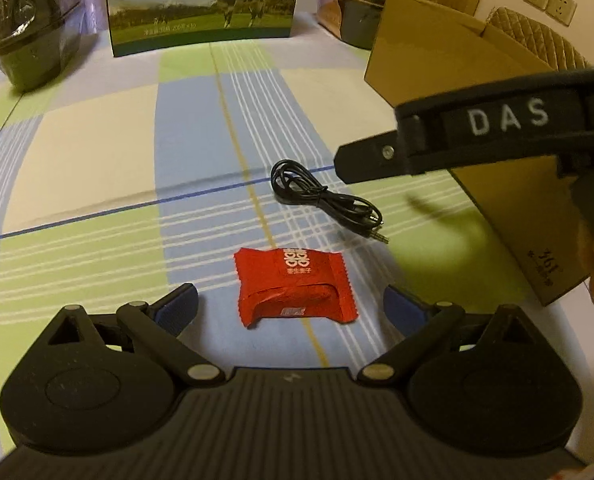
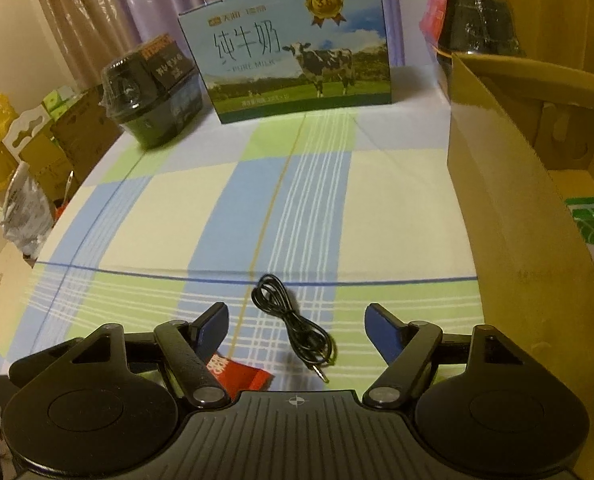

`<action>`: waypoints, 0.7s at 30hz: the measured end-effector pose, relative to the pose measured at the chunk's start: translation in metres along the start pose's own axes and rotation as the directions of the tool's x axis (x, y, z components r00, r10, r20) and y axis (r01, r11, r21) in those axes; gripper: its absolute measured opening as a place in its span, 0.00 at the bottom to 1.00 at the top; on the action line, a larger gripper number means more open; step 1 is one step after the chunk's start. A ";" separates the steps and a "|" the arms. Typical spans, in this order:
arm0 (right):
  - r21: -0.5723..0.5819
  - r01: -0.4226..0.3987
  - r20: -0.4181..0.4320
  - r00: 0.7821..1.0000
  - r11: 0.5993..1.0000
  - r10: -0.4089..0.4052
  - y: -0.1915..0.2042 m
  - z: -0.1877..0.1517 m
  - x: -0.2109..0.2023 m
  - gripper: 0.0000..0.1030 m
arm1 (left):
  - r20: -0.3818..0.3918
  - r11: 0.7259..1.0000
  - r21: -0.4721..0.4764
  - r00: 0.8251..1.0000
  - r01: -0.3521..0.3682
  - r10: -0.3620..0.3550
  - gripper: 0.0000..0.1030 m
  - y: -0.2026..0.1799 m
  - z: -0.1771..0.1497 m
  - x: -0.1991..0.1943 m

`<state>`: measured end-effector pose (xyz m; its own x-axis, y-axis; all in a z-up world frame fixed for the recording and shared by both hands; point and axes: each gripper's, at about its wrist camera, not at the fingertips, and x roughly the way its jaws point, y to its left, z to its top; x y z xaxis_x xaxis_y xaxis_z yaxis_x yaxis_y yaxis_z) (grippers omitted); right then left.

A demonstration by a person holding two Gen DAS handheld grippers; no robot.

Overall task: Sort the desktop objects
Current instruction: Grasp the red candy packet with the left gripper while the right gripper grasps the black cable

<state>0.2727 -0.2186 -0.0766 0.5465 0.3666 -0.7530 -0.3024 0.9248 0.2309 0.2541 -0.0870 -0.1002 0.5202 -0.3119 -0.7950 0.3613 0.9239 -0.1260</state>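
Checked cloth (image 1: 97,152) bearing two loose items. Red packet (image 1: 295,286): lower centre of the left wrist view, lying flat between the tips of the left gripper (image 1: 291,300), whose jaws stand wide with nothing held. Likely light, crinkly foil, soft-filled, somewhat slippery; best pinched across the plump middle rather than the serrated end seams. Black cable (image 2: 293,326): lower centre of the right wrist view, coiled loosely, jack plug toward the camera, lying on the cloth ahead of the right gripper (image 2: 297,326), also wide and empty. Judged light and limp; it will trail or uncoil, so take it where the strands bunch at the coil's waist. The packet and cable lie near each other, apart. Cardboard box (image 2: 509,184) at right edge, open, a probable destination. Milk carton (image 2: 297,60) upper centre.
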 end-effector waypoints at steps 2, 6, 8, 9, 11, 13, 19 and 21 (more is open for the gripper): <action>0.001 -0.003 -0.005 1.000 1.000 0.003 0.000 0.000 0.001 0.69 | 0.008 1.000 0.004 1.000 -0.007 0.007 0.93 0.000 0.001 0.000; -0.010 -0.012 -0.009 1.000 1.000 0.012 0.000 0.000 0.004 0.69 | -0.001 1.000 0.001 1.000 -0.004 0.004 0.87 0.000 0.003 0.004; -0.014 -0.011 -0.012 1.000 1.000 0.011 -0.001 0.000 0.005 0.69 | -0.012 1.000 0.010 1.000 -0.011 0.011 0.84 0.000 0.002 0.006; -0.012 -0.009 -0.010 1.000 1.000 0.009 -0.002 0.000 0.005 0.69 | -0.010 1.000 0.018 1.000 -0.017 0.017 0.83 0.000 0.002 0.006; -0.008 -0.006 -0.011 1.000 1.000 0.006 -0.004 0.000 0.006 0.69 | -0.009 0.999 0.026 1.000 -0.026 0.026 0.79 0.000 0.003 0.006; -0.003 -0.006 -0.015 1.000 1.000 0.006 -0.006 0.000 0.007 0.69 | -0.007 0.999 0.025 0.999 -0.031 0.032 0.76 0.000 0.004 0.007; -0.013 0.005 -0.014 1.000 1.000 -0.005 -0.007 -0.001 0.007 0.68 | -0.013 0.999 0.033 0.999 -0.031 0.032 0.40 0.009 0.009 0.003; -0.024 0.012 -0.013 1.000 1.000 -0.013 -0.007 -0.001 0.007 0.68 | -0.024 0.999 0.027 0.999 -0.038 0.038 0.39 0.018 0.012 0.001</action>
<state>0.2778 -0.2230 -0.0845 0.5398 0.3535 -0.7639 -0.3145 0.9265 0.2065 0.2705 -0.0737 -0.0960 0.5153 -0.2709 -0.8130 0.3619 0.9288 -0.0800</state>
